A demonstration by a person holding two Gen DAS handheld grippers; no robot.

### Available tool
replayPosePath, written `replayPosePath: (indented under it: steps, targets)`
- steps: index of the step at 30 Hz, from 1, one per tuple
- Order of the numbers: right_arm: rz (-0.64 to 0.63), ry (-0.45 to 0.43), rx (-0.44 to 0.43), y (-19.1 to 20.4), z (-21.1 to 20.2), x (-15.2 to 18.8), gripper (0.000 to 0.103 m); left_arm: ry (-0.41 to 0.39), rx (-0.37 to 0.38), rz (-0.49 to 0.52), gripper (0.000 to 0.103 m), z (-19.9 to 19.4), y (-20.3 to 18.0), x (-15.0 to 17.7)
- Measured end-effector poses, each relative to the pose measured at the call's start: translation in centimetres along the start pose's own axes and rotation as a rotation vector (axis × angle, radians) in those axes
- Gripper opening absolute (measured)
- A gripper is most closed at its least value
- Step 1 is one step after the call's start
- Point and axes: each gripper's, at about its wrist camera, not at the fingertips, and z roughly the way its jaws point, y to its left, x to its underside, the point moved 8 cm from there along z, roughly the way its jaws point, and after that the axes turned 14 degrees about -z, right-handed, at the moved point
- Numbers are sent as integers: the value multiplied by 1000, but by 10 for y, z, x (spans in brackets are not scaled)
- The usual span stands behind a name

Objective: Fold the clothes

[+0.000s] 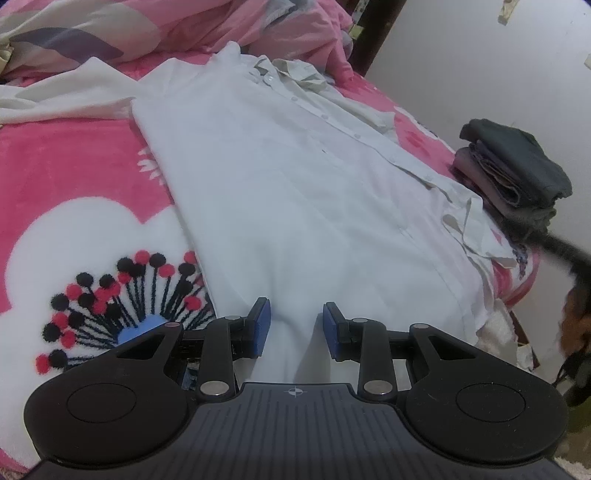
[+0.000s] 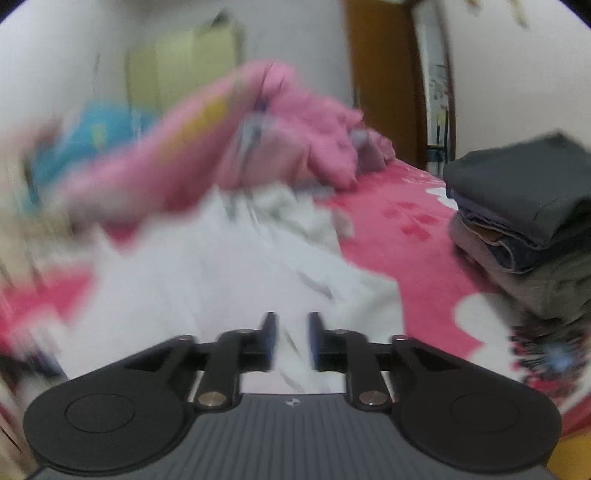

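A white button-up shirt (image 1: 295,177) lies spread flat on a pink flowered blanket (image 1: 66,177), collar at the far end. My left gripper (image 1: 295,328) is open just above the shirt's near hem, with cloth between its blue pads but not pinched. In the blurred right wrist view, my right gripper (image 2: 291,339) is open with a narrower gap over the white shirt (image 2: 221,280); nothing is held.
A stack of folded dark clothes (image 1: 517,173) sits at the bed's right edge, also in the right wrist view (image 2: 528,221). A crumpled pink duvet (image 1: 184,29) lies at the far end. A white wall (image 1: 480,55) is to the right.
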Motion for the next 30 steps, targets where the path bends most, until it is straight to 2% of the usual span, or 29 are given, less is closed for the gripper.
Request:
replayPosePath:
  steps: [2, 5, 8, 9, 11, 15, 17, 19, 30]
  targets:
    - [-137, 43, 48, 17, 10, 11, 35, -2, 0, 0, 31, 0, 0, 0]
    - [-253, 78, 73, 34, 22, 20, 35, -3, -4, 1, 31, 0, 0, 1]
    - [-218, 106, 55, 32, 38, 28, 32, -3, -11, 3, 31, 0, -1, 1]
    - [-148, 99, 35, 25, 37, 29, 31, -2, -12, 3, 31, 0, -1, 1]
    - [-9, 86, -4, 9, 37, 31, 17, -2, -16, 4, 31, 0, -2, 1]
    - [269, 57, -83, -23, 35, 35, 8, -1, -24, 13, 31, 0, -3, 1]
    - [418, 40, -129, -39, 34, 36, 8, -1, -27, 17, 31, 0, -2, 1]
    - [649, -7, -237, -56, 33, 46, 8, -2, -29, 16, 31, 0, -2, 2]
    - [1223, -148, -506, -87, 42, 95, 9, 0, -32, 15, 31, 1, -2, 2]
